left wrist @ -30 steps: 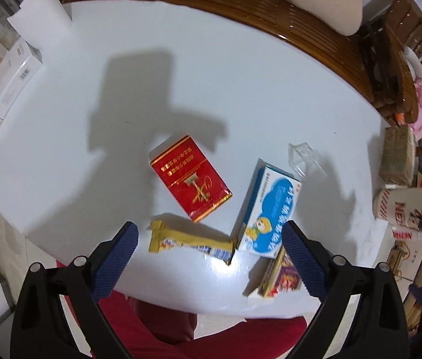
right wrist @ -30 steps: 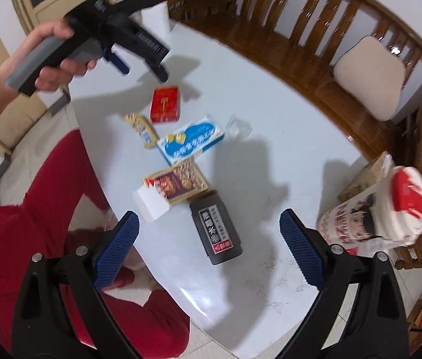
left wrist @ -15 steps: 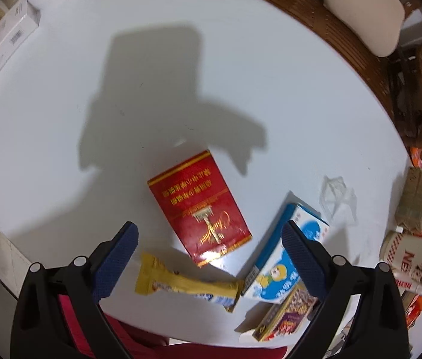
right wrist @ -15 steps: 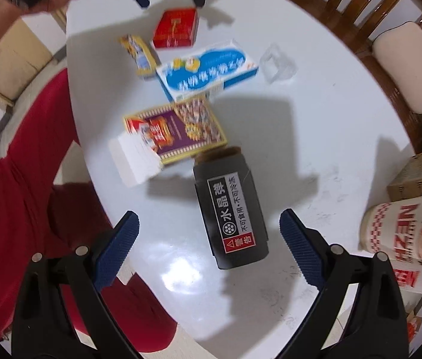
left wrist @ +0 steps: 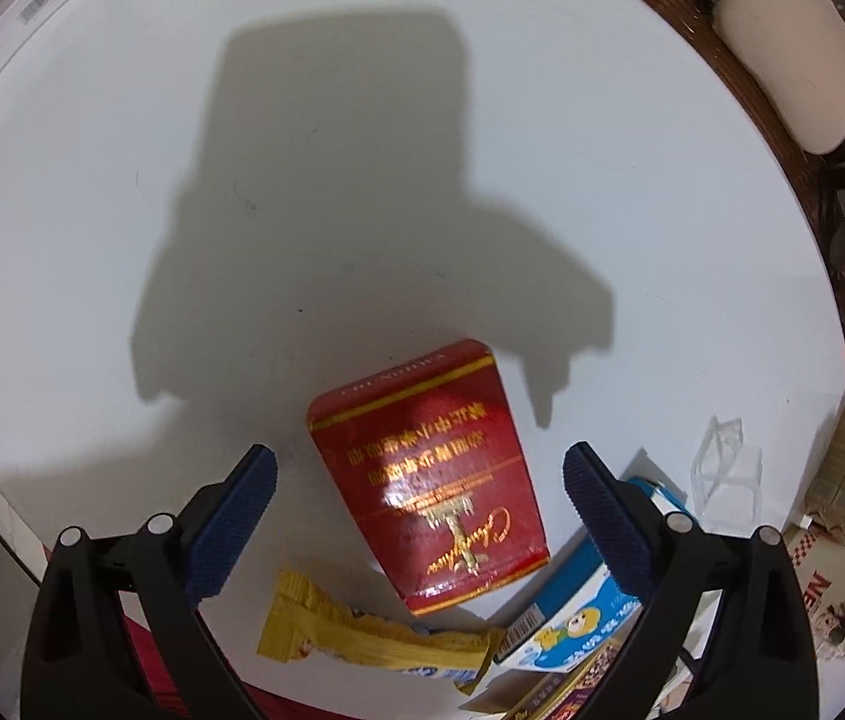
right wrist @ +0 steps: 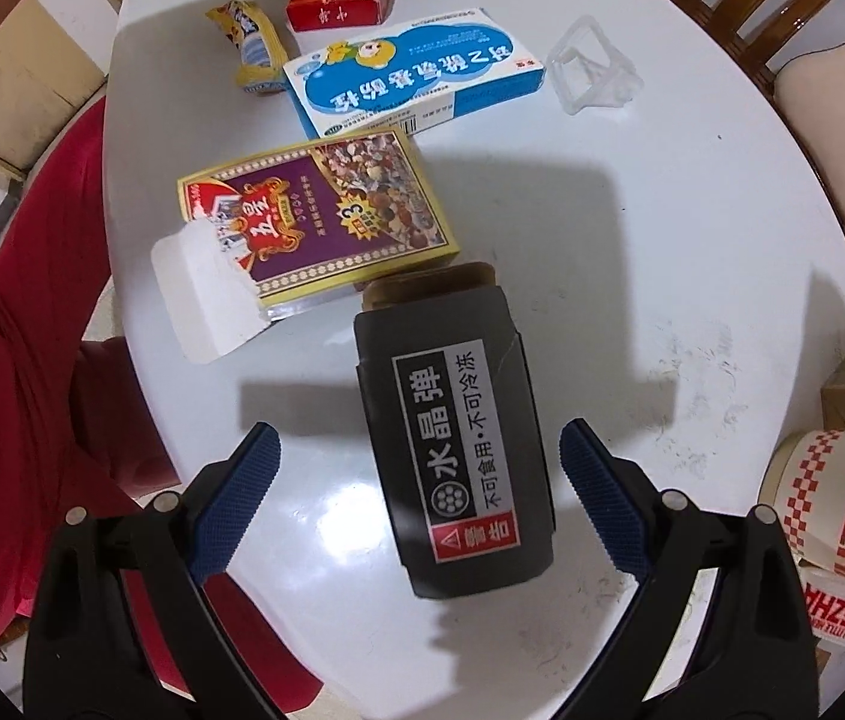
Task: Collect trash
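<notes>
L gripper [left wrist: 419, 483]: your jaws wide apart, nothing between the pads; blue ribbed pads sit either side of the flat red cigarette pack w/ gold print [left wrist: 431, 480], not touching it.
R gripper [right wrist: 419, 462]: jaws spread too, holding nothing; they straddle the dark grey box w/ black-and-red warning label [right wrist: 458, 450], gap on both sides.
Red pack: flat on the round white table [left wrist: 122, 210], near your edge.
Yellow snack wrapper [left wrist: 374, 639]: just below the red pack, by table edge.
Blue-and-white cartoon carton [right wrist: 413, 75]: btwn red pack and purple-and-yellow nut-print box [right wrist: 317, 219].
Purple box: white flap torn open at your side; far corner touches grey box.
Clear plastic lid piece [right wrist: 593, 69]: just beside carton's far end.
Table edge, R side: red-and-cream printed paper cup [right wrist: 830, 504], lying on its side.
</notes>
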Demonstrator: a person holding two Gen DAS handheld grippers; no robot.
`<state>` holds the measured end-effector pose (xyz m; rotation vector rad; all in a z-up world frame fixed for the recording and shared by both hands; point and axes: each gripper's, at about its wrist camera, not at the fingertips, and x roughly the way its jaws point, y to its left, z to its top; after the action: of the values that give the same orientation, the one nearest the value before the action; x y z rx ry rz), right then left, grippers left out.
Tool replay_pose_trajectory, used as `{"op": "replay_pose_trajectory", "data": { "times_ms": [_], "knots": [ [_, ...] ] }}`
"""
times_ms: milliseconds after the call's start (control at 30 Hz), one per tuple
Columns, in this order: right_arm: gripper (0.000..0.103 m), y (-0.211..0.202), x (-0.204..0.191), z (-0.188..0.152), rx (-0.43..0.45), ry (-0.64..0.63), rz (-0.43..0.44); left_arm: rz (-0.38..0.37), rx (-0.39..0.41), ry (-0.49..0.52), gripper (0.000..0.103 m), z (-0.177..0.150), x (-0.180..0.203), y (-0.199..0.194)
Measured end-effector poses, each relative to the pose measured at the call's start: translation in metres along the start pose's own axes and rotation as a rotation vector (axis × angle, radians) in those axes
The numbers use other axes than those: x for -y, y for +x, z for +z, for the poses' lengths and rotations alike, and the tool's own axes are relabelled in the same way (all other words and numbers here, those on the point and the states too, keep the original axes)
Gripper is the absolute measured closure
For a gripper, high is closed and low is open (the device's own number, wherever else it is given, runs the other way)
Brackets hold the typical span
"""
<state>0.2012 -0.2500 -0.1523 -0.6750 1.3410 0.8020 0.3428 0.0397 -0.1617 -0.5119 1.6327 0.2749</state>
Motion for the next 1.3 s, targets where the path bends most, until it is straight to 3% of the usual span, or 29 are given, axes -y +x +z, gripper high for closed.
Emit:
{"op": "replay_pose_trajectory", "data": {
  "times_ms": [200, 500, 567, 633, 700, 867, 1067, 1300],
  "knots": [
    [0.012, 0.014, 0.0, -0.005, -0.016, -0.013, -0.017, 0.006, 0.0, -0.002, 0.009, 0.004, -0.003, 0.001],
    [0.016, 0.015, -0.001, -0.01, 0.032, 0.001, -0.01, 0.021, -0.002, -0.018, 0.009, 0.007, -0.003, -0.001],
    [0.021, 0.014, 0.002, -0.014, 0.039, 0.01, -0.011, 0.03, -0.003, -0.014, 0.013, 0.011, 0.0, 0.0],
    [0.037, 0.009, 0.008, -0.015, 0.05, 0.018, -0.011, 0.052, 0.005, -0.004, 0.02, 0.008, 0.007, 0.0],
    [0.046, 0.004, 0.013, -0.015, 0.054, 0.03, -0.014, 0.059, 0.012, 0.008, 0.026, 0.007, 0.011, -0.002],
    [0.047, -0.001, 0.017, -0.012, 0.055, 0.042, -0.03, 0.058, 0.025, 0.031, 0.038, 0.007, 0.01, -0.008],
    [0.047, -0.003, 0.019, -0.011, 0.087, 0.144, -0.1, 0.006, 0.017, 0.028, 0.041, 0.007, 0.008, -0.011],
    [0.047, -0.021, 0.016, -0.024, 0.181, 0.3, -0.211, -0.017, 0.086, 0.061, 0.041, -0.005, -0.003, -0.029]
  ]
}}
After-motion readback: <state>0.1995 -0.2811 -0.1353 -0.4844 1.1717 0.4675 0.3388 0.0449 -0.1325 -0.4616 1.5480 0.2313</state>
